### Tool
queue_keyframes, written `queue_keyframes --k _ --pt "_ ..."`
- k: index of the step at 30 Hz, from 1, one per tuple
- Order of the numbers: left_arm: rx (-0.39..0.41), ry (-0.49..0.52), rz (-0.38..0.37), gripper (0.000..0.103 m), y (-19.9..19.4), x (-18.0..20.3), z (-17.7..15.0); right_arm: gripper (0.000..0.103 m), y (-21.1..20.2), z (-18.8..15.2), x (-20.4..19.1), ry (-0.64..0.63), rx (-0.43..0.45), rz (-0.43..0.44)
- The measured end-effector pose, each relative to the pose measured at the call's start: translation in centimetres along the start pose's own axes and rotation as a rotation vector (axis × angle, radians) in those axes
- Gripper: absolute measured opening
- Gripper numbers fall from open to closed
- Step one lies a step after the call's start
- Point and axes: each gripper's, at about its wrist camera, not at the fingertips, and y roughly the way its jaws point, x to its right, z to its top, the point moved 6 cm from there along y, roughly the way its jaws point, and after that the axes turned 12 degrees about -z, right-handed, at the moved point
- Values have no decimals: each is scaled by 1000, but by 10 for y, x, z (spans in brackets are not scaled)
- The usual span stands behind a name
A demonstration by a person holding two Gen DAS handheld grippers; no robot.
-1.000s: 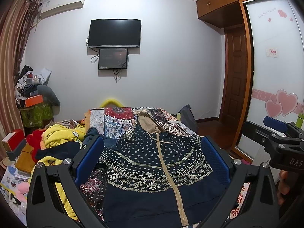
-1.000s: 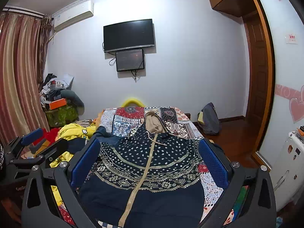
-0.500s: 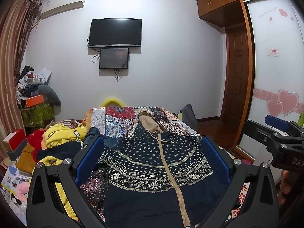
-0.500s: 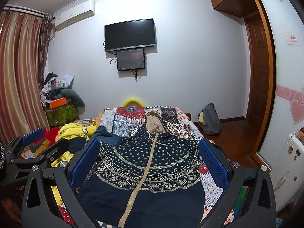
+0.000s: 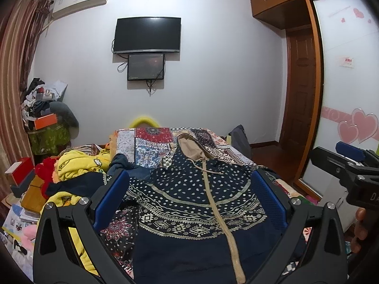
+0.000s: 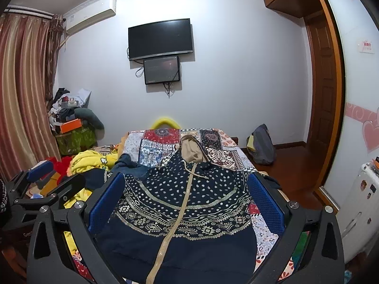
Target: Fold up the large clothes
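A navy patterned zip hoodie (image 5: 189, 203) with a tan hood lies flat, front up, on the patchwork bedspread (image 5: 146, 146); it also shows in the right wrist view (image 6: 184, 203). My left gripper (image 5: 189, 194) is open and empty, held above the hoodie's lower part. My right gripper (image 6: 186, 194) is open and empty, also above the hoodie. The right gripper shows at the right edge of the left wrist view (image 5: 350, 163), and the left gripper at the left edge of the right wrist view (image 6: 40, 177).
A heap of yellow, red and dark clothes (image 5: 75, 165) lies left of the hoodie. A cluttered stand (image 5: 45, 127) is by the curtain. A dark bag (image 6: 263, 146) sits on the floor near the door. A TV (image 5: 146, 35) hangs on the far wall.
Both views have shifted very slightly; the hoodie and both open grippers stay as they were.
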Motion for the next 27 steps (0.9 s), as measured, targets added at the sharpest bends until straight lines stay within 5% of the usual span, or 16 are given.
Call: queue_keyframes --k 11,24,27 --pt "-89 -51 117 103 58 -87 -8 103 55 -3 -10 -64 -58 -21" --pt "-298 -323 335 103 126 -315 -39 103 179 -10 -28 -141 -207 -37" --pt "-387 -414 288 103 148 -361 -65 103 209 -17 -31 -155 -251 -22"
